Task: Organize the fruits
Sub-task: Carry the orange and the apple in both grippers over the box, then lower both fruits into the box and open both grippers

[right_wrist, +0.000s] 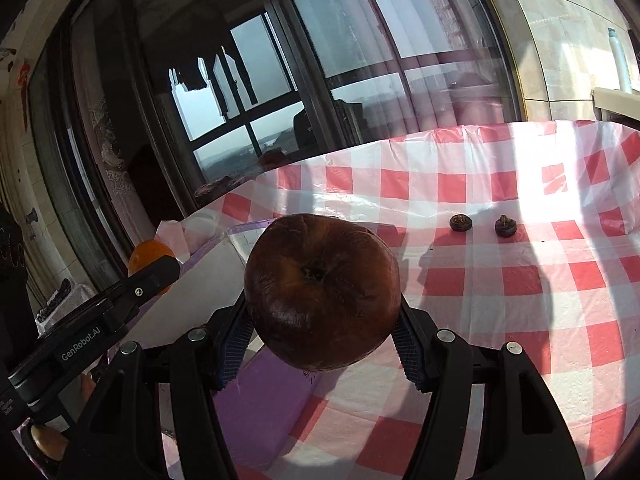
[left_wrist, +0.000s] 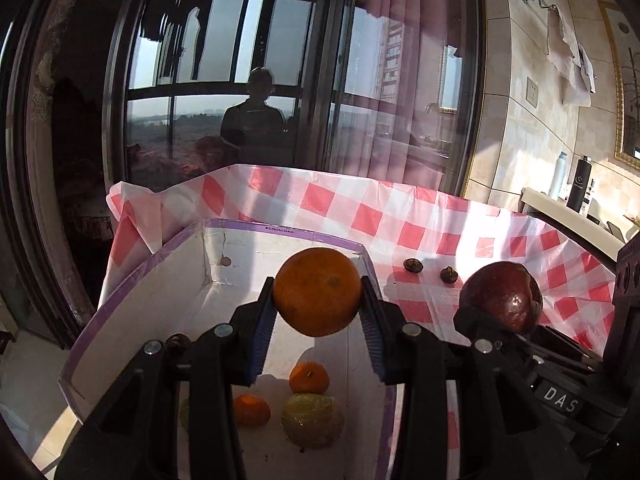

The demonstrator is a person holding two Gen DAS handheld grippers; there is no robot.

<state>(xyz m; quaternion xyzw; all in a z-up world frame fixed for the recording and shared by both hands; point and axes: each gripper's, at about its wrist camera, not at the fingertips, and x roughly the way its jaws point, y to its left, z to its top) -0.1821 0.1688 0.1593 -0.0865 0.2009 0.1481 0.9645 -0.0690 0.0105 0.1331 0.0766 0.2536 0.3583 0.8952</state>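
We hold the left gripper [left_wrist: 318,304] level above the white box [left_wrist: 132,312], its fingers pointing toward the window. Its jaws are closed to about the width of an orange [left_wrist: 317,291] and pinch it on both sides, the blue ribbed pads [left_wrist: 262,340] pressing into the fruit's flanks. The orange hangs in the air over the open box, clear of the floor of the box.

Below it, on the box floor, lie two small tangerines [left_wrist: 309,378] and a pale yellow-green fruit [left_wrist: 313,420] that touches the nearer tangerine. A dark round thing sits by the left finger's base; it may be another small fruit, but the gripper hides most of it.

We hold the right gripper [right_wrist: 322,322] just beside the left one, above the red-and-white checked cloth [right_wrist: 500,300] at the box's purple-edged right wall. Its jaws stand wide and clamp a large dark red-brown fruit [right_wrist: 322,292], stem end toward the camera, the pads touching its lower sides. In the left wrist view the same fruit [left_wrist: 500,296] shows at the right, raised off the cloth.

Two small dark fruits [right_wrist: 460,222] rest near each other on the cloth farther back, well apart from both grippers. In the right wrist view the orange [right_wrist: 150,260] peeks out behind the left gripper's black finger.
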